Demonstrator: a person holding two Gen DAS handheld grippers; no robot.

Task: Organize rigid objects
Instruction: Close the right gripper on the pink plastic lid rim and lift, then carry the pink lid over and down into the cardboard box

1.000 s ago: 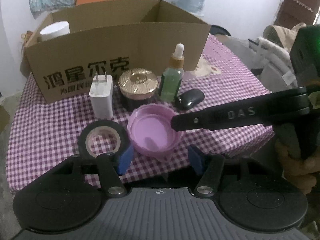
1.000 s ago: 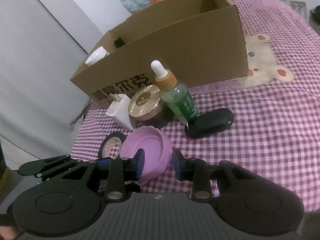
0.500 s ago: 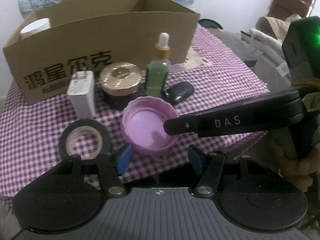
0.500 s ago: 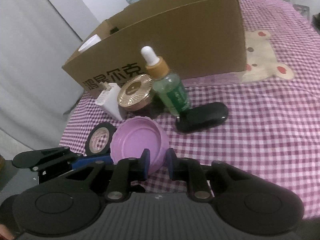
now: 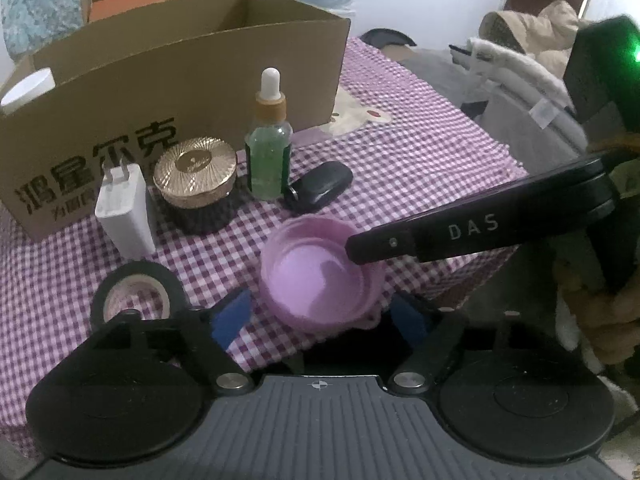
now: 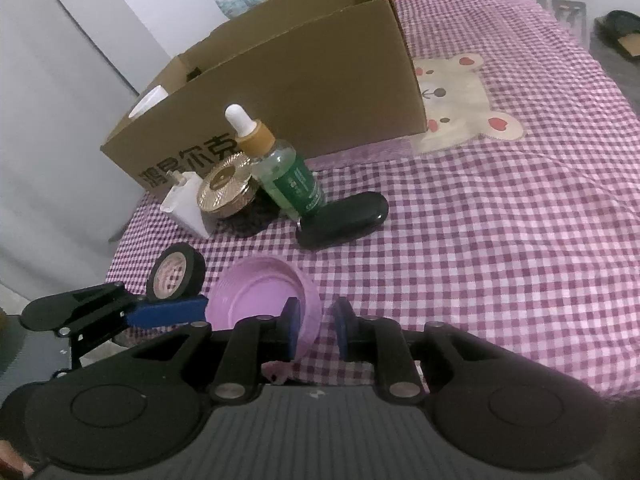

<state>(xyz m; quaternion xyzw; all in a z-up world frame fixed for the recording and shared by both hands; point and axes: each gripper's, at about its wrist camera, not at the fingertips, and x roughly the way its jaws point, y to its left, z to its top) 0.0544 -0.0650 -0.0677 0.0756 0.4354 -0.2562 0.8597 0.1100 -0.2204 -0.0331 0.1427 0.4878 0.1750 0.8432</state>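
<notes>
The right hand-held gripper pinches the near wall of the purple lid, one pad inside the rim and one outside; a pink tag under the lid is half hidden by the gripper body. The left hand-held gripper stands spread, its blue pads either side of the lid without touching it; its jaws have just been opening, where a second ago they sat closer to the lid. The lid lies open side up on the checked cloth at the edge nearest the cameras, just beside the black tape roll, whose near edge the left gripper covers. Beyond stand the white charger, the gold-lidded jar, the green dropper bottle and a black case. Farthest is the cardboard box; of its contents only the top of a white object shows
</notes>
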